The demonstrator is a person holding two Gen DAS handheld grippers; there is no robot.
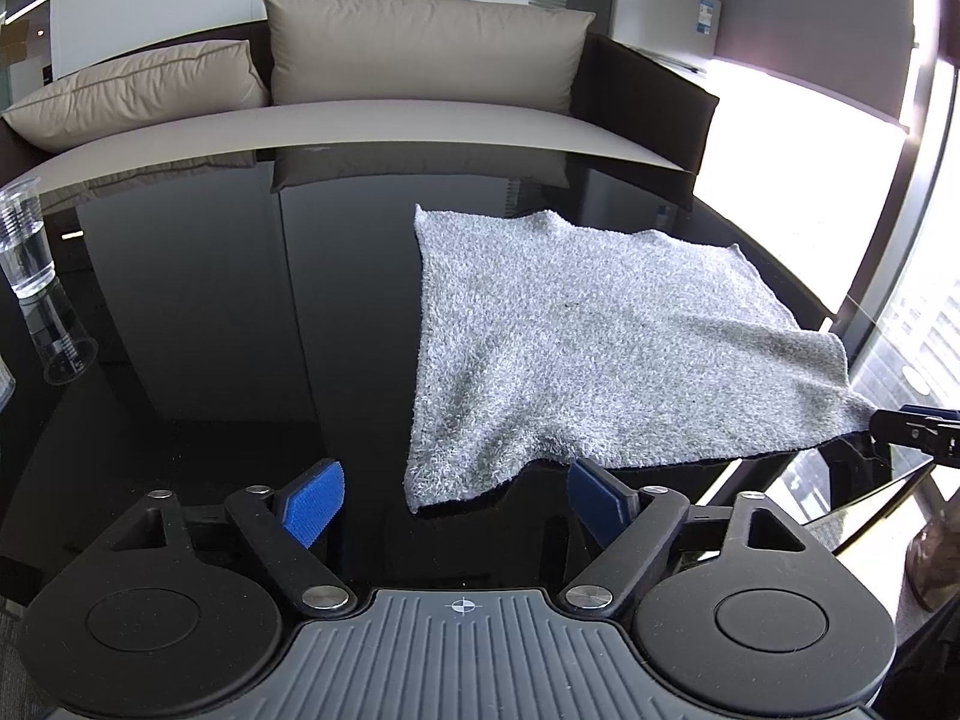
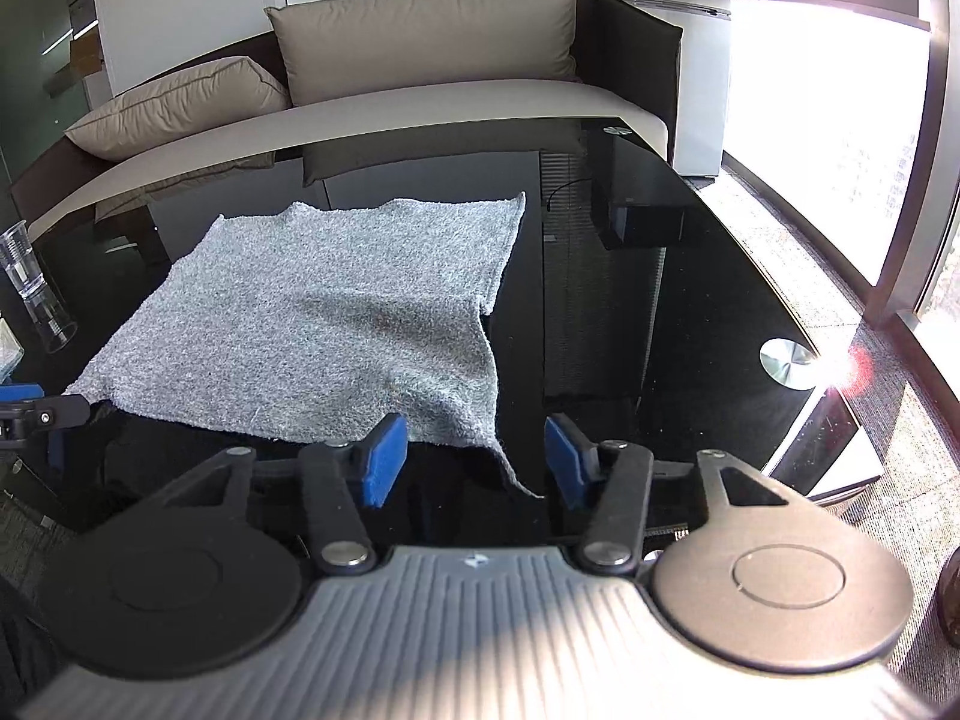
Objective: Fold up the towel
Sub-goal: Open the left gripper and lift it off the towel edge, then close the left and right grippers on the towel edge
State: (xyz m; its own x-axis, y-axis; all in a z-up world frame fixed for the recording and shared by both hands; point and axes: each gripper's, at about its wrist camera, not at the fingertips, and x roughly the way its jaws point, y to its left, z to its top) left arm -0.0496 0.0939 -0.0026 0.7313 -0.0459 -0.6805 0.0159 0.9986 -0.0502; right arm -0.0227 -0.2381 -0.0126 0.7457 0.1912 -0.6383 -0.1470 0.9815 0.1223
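Left gripper (image 1: 459, 495) spread wide, blue pads (image 1: 315, 501) well apart, nothing between them, poised just short of the towel's near left corner. Right gripper (image 2: 474, 462) likewise parted, pads (image 2: 384, 459) flanking the near right corner, which droops between them without being pinched.

Grey terry towel (image 2: 312, 324), single layer, laid out roughly square on the glossy black table (image 2: 660, 312); mostly flat, with soft ripples toward the near edge. Near edge raised and wavy, dark shadow under it; near right corner pulled into a thin point (image 2: 519, 483). Far corners flat on the glass.

Right gripper seen from the left wrist only as a dark tip (image 1: 912, 429) at the frame's edge, touching the towel's corner there; contact hard to judge. Window glare washing out the right side. Clear cup (image 1: 24, 240) cut by the left border.

Bare glass wide to the left of the towel and to its right, up to the table's curved edge. Sofa (image 1: 420, 120) with beige cushions just beyond the far rim.
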